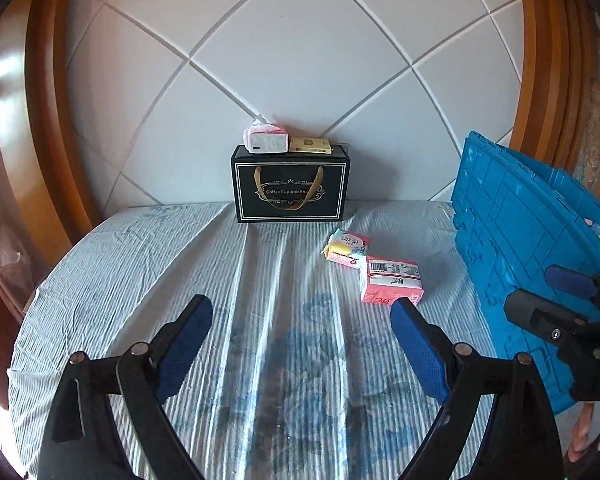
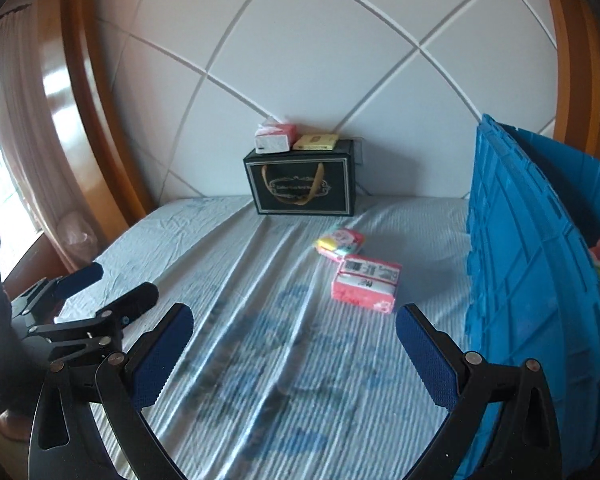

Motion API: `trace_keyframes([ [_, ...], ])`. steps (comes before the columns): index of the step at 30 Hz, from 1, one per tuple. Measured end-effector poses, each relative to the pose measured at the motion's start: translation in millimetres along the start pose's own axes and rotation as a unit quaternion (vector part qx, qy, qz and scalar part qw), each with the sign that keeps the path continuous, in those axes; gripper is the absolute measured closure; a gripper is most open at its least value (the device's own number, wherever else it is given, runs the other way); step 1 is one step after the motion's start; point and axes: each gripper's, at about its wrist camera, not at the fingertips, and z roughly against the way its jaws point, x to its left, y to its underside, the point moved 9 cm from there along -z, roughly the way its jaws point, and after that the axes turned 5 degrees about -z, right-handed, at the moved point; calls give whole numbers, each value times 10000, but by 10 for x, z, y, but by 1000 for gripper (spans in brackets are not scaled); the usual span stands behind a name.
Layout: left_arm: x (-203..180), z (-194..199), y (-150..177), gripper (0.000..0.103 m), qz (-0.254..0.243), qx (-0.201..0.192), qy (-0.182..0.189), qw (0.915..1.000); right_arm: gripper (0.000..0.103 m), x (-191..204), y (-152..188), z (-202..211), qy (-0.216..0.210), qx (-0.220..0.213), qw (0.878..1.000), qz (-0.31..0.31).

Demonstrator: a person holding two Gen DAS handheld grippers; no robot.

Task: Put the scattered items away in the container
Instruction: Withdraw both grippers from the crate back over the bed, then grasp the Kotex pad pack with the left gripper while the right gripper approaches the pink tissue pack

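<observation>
Pink plastic-wrapped tissue pack [image 1: 392,280] with the barcode label is my pick to go first. It sits on the striped blue bedsheet [image 1: 260,320] just ahead of my left gripper [image 1: 302,334], a bit right of its right finger, and ahead of my right gripper [image 2: 294,342] too. Touching it on the far side is a smaller pastel-wrapped tissue packet [image 1: 348,248]. The blue ribbed plastic crate [image 1: 520,248] stands to the right of both claws, with some soft stuff already showing inside.

Both claws are spread wide with nothing between the pads, hovering over the sheet.

My guess on handling: the pack looks light and squishy, with a slick film wrapper, so it'll dent rather than break, but it could squirt out if I only nip a corner. I'd take it across the short sides, around the middle, pads flat on the wrap. The sheet is wrinkly and soft, so I'd watch I don't pinch fabric along with it. The little packet probably shifts when its neighbour lifts.
</observation>
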Motion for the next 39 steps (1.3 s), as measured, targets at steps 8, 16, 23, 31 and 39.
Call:
trace_keyframes([
  [8,166,-883,-57,12,-237,537,368,9976,0,-317,295,-854,650,787,9906,-913],
  [16,34,-1853,-40,12,-308,923,593,9935,35,-784,488,-1832,834,1479,9780,-1215],
  [23,-59,-2761,-25,12,-469,1268,605,9890,38,-1142,706,-2798,1033,2073,9632,-1363],
  [31,-701,-3684,-632,12,-658,1043,969,9876,38,-2206,247,-3098,1992,1407,9539,-1749],
  [39,-1075,-4509,-471,12,-1150,1717,802,9751,28,-2424,285,-3054,1996,1312,9548,-1770],
])
